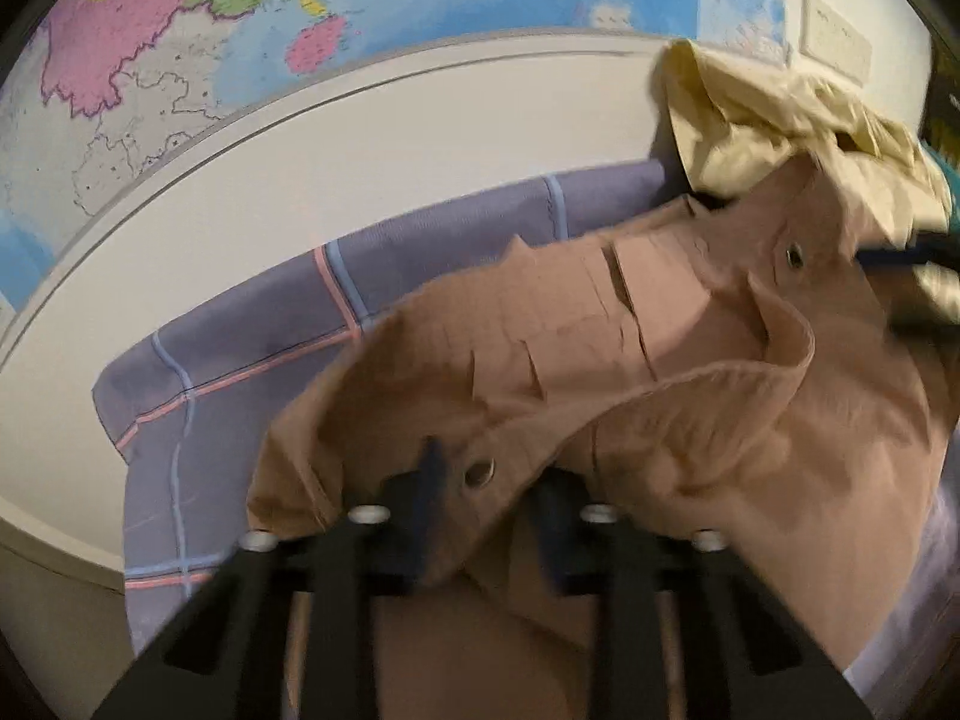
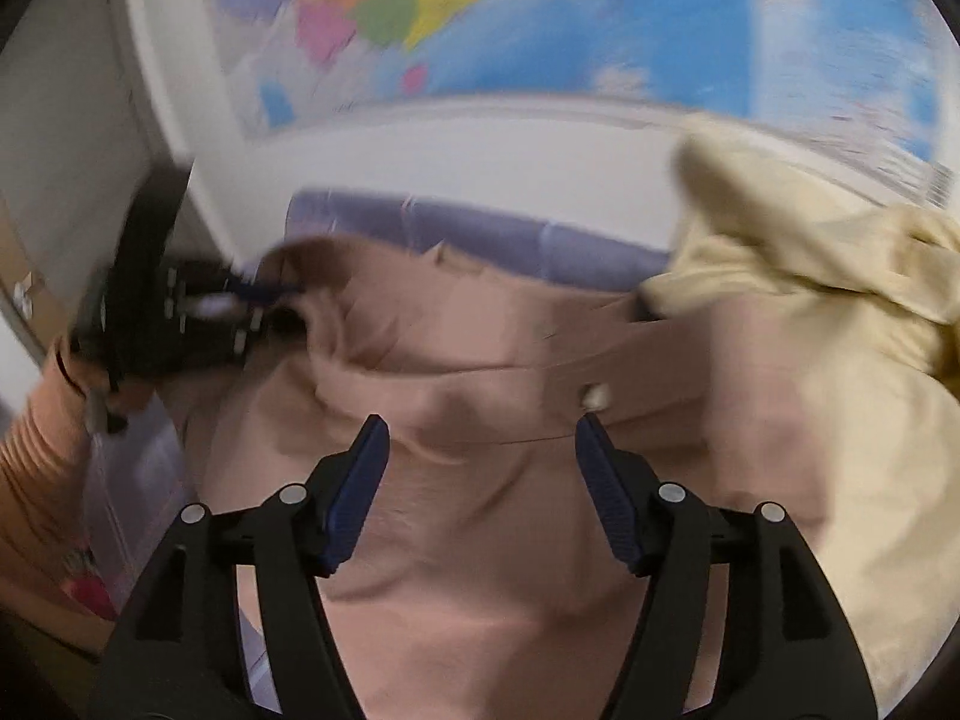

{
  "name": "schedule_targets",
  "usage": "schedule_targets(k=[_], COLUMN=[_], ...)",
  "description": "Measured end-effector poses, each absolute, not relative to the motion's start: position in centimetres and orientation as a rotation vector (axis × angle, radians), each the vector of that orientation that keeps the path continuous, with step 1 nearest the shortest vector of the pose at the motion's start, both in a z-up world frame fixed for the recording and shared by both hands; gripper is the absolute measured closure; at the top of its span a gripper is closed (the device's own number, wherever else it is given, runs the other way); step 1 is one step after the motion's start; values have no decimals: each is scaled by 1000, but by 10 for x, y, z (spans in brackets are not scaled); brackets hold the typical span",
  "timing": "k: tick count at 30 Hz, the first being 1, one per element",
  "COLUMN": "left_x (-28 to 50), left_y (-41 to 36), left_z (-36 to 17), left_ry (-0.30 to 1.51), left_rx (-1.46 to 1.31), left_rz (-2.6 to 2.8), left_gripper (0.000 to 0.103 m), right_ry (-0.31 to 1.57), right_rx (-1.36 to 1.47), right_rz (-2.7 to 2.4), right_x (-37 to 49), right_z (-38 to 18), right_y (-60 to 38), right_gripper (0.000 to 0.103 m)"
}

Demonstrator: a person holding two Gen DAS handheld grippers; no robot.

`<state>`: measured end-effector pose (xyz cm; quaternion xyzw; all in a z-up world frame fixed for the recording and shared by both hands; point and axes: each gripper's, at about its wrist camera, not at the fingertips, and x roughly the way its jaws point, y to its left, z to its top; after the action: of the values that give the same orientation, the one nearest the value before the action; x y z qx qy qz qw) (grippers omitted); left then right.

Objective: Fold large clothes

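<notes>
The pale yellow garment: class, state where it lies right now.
In both wrist views the pale yellow garment sits bunched at the upper right, against the white wall below the map, overlapping the far right end of the tan garment.

Tan garment (image 1: 600, 360) hides the left fingers' (image 1: 429, 480) tips.

On my right a crumpled pale-yellow garment (image 2: 828, 300) heaps up and blocks that side. Beyond the rumpled tan snap-button garment (image 2: 480, 360) I see a bare strip of purple checked bedsheet (image 1: 252, 360) along the white wall (image 1: 360, 138), free for passage.
</notes>
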<state>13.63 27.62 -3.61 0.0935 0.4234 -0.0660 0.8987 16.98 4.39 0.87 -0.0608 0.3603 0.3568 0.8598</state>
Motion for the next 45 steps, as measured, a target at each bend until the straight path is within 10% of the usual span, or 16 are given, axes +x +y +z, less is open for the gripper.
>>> schedule_targets(k=[7,11,20,29,39,45], left_x=[165,171,130,108,63,54], left_y=[283,289,318,368,376,361], left_z=[-21,-28,-1,-31,-64,-81], left_ry=[886,907,759,855,895,924], left_rx=[125,81,13,-102,-170,-204], left_rz=[-85,-46,-72,-41,-162,-244], left_gripper=[89,64,29,26,14,14], right_ry=[757,827,745,797,686,836], right_rx=[-288,-309,-195,-96,87,224], right_rz=[717,670,654,601,575,552], right_x=[183,207,224,234,146,130], right_z=[-11,-24,10,-3,13,-50], right_y=[109,126,103,72,-61,-85], right_gripper=[33,92,97,46,14,12])
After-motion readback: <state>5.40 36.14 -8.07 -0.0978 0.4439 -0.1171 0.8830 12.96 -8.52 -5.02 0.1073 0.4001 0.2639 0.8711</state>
